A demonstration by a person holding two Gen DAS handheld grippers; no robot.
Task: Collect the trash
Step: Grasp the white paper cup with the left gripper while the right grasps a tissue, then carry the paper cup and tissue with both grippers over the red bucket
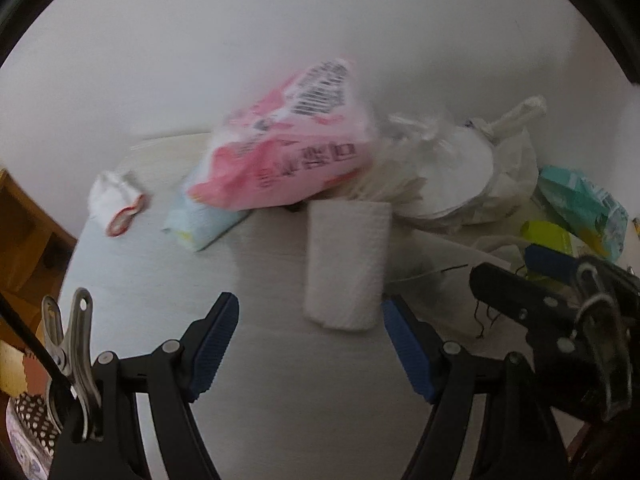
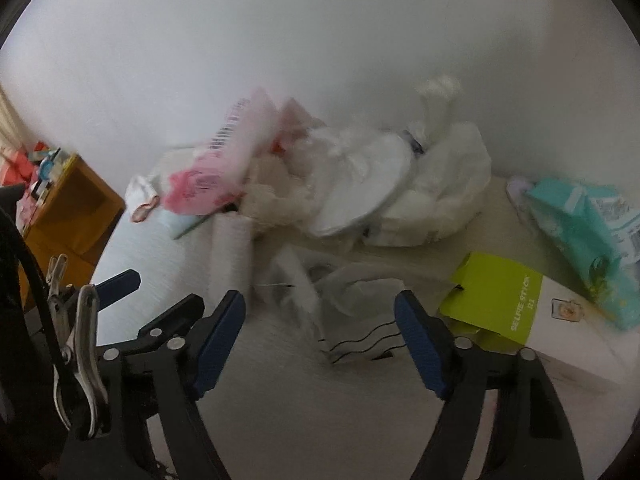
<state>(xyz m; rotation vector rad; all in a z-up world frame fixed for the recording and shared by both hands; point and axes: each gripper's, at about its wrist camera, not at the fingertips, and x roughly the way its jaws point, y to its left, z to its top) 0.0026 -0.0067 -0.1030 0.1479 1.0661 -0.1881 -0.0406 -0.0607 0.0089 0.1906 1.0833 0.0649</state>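
Note:
Trash lies heaped against the wall on a pale table (image 1: 260, 380). A pink printed bag (image 1: 296, 152) leans on a light blue pack (image 1: 200, 224). A white paper roll (image 1: 346, 264) lies just ahead of my left gripper (image 1: 310, 310), which is open and grips nothing. My right gripper (image 2: 320, 300) is open too. Crumpled clear wrapping (image 2: 340, 288) sits on the table just beyond its fingertips, untouched by the pads. In the left wrist view the right gripper (image 1: 516, 276) shows at the right edge. The left gripper (image 2: 160, 296) shows low at the left of the right wrist view.
White plastic bags and a paper plate (image 2: 360, 188) fill the back of the heap. A lime green box (image 2: 496, 296) and a teal pack (image 2: 592, 220) lie right. A small white wrapper with a red rim (image 1: 116, 200) sits apart, left. A wooden shelf (image 2: 76, 208) stands beyond the table's left edge.

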